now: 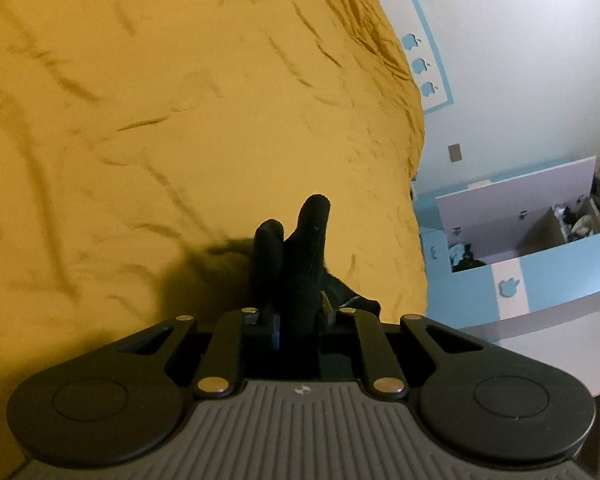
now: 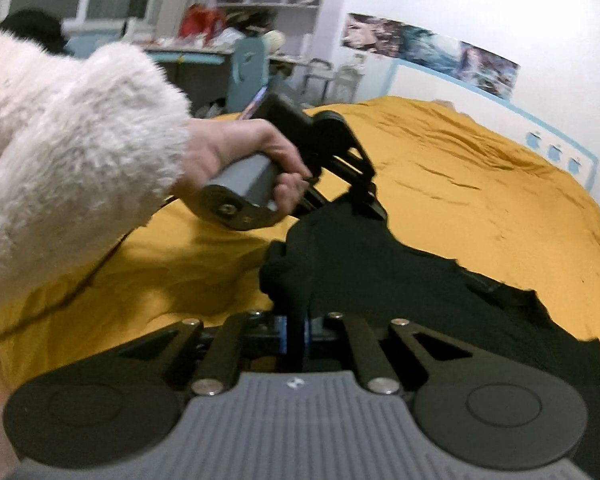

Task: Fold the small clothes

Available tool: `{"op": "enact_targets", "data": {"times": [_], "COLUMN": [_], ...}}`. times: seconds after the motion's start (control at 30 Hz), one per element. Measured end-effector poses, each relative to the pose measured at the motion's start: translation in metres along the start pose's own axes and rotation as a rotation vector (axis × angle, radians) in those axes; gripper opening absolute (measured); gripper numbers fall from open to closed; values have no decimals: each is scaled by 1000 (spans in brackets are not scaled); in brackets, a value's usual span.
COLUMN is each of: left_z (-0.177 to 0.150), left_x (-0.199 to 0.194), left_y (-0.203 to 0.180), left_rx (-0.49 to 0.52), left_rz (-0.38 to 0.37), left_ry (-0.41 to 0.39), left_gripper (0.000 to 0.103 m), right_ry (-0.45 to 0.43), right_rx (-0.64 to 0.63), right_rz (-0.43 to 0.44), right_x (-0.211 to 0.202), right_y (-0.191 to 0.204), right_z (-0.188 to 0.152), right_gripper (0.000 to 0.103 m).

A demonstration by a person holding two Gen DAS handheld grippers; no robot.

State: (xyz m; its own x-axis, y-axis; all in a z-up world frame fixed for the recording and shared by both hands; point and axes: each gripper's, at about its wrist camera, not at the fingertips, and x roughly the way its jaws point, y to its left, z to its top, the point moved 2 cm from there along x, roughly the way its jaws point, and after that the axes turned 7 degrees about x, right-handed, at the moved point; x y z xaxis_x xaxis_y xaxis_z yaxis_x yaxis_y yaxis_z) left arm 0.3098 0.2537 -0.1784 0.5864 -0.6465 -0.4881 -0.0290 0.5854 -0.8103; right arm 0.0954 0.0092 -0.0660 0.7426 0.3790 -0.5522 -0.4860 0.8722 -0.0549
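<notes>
A black knit garment (image 2: pixel 380 272) lies spread over the mustard-yellow bed cover (image 2: pixel 480 184). My left gripper (image 1: pixel 296 312) is shut on a bunched part of it (image 1: pixel 304 248), which sticks up between the jaws. In the right wrist view the left gripper (image 2: pixel 364 204) is held by a hand in a fluffy white sleeve at the garment's far edge. My right gripper (image 2: pixel 296 336) is shut on the garment's near edge, its fingertips hidden by the black cloth.
The yellow cover (image 1: pixel 180 120) fills most of the left wrist view. To its right stands an open blue-and-white drawer (image 1: pixel 532 256) with things inside, by a white wall. A desk and shelves with clutter (image 2: pixel 240 40) stand behind the bed.
</notes>
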Motion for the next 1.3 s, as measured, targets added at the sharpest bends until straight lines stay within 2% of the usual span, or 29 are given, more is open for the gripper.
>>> {"op": "enact_targets", "data": {"times": [0.13,0.27,0.5,0.67,0.9,1.1,1.3], "left_z": [-7,-21,-57,-85,-116,-132,-147], "left_x": [7,33,98,143,197,233,258], "left_y": [-43,-89,-167,-206,-232,-239,-245], "left_rx": [48,105,238,331,400,432,462], "left_rz": [53,86,85,93,101,160,225], "left_ry": [-24,-16,72,129,180,203,227], "left_gripper": [16,16,16,16,16,16,17], "right_ry": [-40,-71,-107,-129,-140,-119,-105], "right_rx": [94,185,346,461,630,766,867], "right_rz": [-26,-69,-147,-194,-261,-292,-287], "right_x": [-27,-53,-99,-125,-148,-143,-129], "right_y": [-37,-80,-156,-203,-267,-319,-348], "right_z": [3,-1,-25,-50,-96,-131,-150], "right_gripper": [0,0,0,0,0,0,0]}}
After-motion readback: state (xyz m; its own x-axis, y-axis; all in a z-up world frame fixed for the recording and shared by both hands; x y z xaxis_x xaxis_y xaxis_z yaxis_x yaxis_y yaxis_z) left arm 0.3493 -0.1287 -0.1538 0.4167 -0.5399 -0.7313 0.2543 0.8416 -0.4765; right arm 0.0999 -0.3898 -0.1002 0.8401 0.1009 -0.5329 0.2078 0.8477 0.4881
